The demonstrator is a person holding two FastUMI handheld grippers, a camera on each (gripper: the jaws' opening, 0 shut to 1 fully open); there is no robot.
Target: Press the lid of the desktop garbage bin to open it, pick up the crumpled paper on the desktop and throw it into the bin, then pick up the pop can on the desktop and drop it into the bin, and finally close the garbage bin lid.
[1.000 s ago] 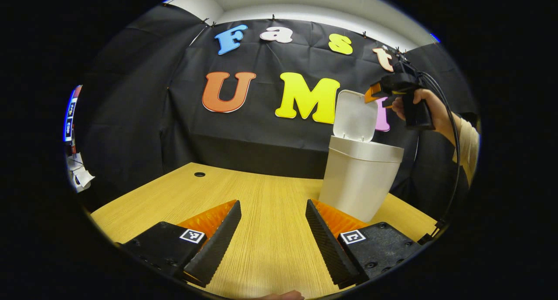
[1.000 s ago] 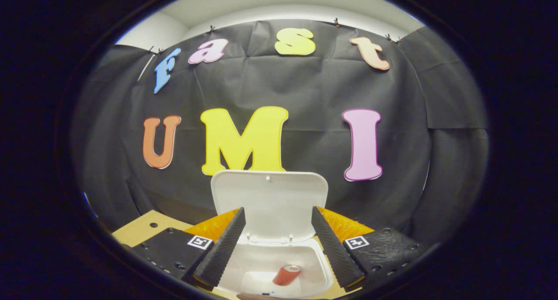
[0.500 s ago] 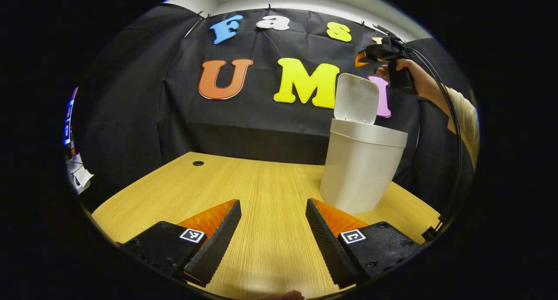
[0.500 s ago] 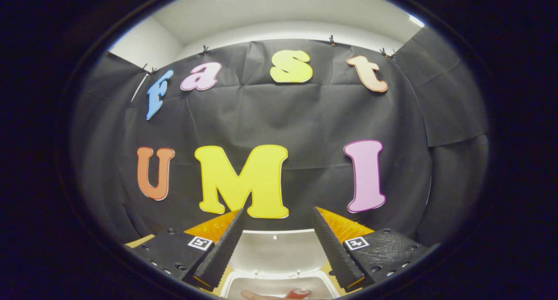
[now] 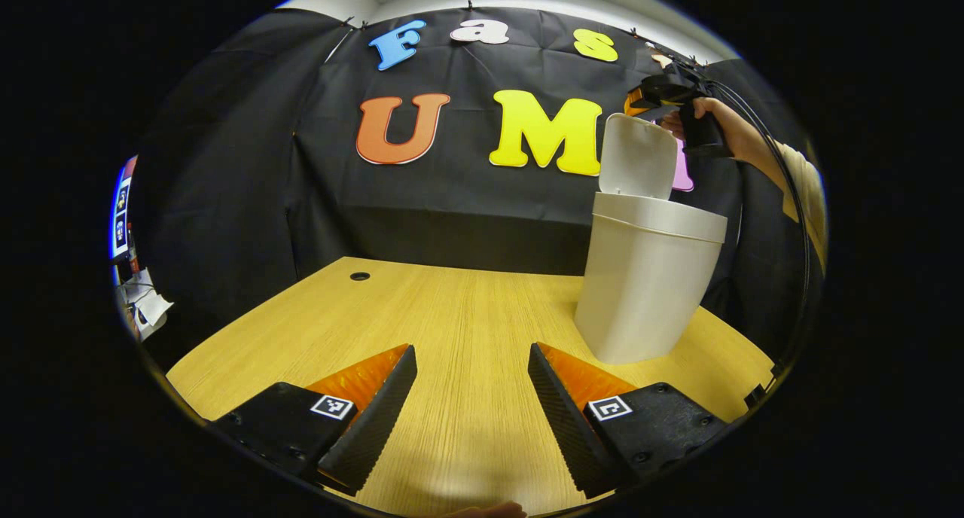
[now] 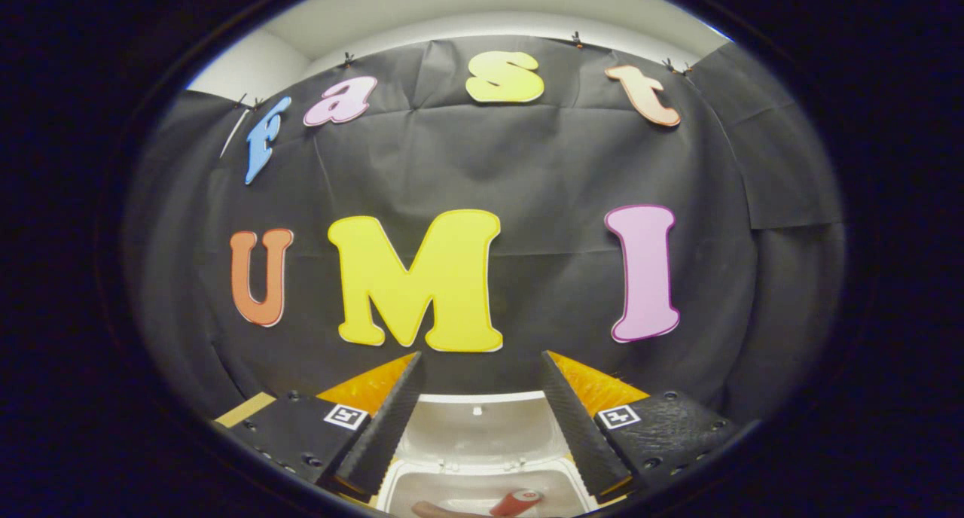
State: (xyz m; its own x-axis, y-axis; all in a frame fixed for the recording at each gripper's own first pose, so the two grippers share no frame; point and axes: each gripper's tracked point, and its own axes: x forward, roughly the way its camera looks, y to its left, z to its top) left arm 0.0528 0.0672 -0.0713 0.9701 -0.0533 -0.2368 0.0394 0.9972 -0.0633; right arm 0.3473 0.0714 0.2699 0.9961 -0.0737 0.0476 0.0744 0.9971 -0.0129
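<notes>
Across the lower half of the left gripper view lies the wooden bench [image 5: 422, 315], and at the right of the frame the white bin [image 5: 648, 284] stands on it, lid [image 5: 638, 156] tipped up and open. Bottom centre, the left tool [image 5: 471, 412] hangs low over bare wood, its 2 fingers spread, nothing between them. Upper right of that frame, a hand [image 5: 723, 126] holds the right tool [image 5: 654, 100] just above the lid's top edge. In the right gripper view the right tool [image 6: 479, 420] looks down at the lid [image 6: 482, 435], fingers spread and empty. At the bottom edge, inside the bin [image 6: 467, 492], lies the red pop can [image 6: 516, 501].
</notes>
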